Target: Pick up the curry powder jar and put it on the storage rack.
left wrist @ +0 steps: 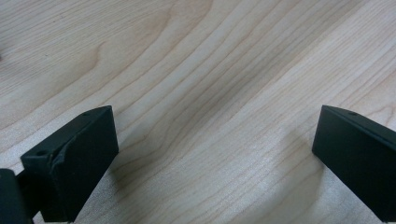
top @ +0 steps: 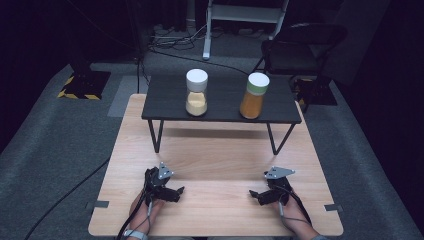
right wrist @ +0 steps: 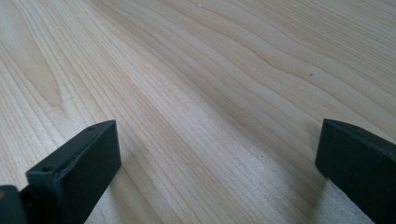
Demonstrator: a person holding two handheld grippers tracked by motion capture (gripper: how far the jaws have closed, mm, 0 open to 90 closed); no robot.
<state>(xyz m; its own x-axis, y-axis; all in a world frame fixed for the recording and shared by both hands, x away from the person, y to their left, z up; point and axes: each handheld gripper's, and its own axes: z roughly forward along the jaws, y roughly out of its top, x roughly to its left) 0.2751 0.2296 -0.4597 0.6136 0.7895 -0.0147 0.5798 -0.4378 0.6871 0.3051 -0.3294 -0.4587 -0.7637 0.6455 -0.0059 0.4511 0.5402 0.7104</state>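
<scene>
The jar with the pale powder stands up straight on a small dark shelf, on its left half. It has a white lid, and the pale stuff fills only the low part of it. To the right, well apart from it, stands the jar with the orange powder. It has a white lid with a green band under it, and it looks almost full. The dark shelf has thin black legs and sits on the far part of the light wooden tabletop.

Near the front edge of the tabletop, on the left, a hand holds the left gripper. It rests low on the wood and points toward the middle. In the left gripper view its 2 black fingers are spread wide apart, and there is just bare wood grain between them. They grip nothing.

On the right, another hand holds the right gripper. It also lies low on the wood and points toward the middle, so the 2 grippers face each other with a wide gap of bare tabletop between them. In the right gripper view its fingers are spread wide too, with bare wood between them.

Each gripper has a grey 3-cornered plate on top and a cable that runs back along the arm. Both grippers are well apart from the shelf and the 2 jars. Behind the tabletop, on the grey floor, stands a dark chair.
</scene>
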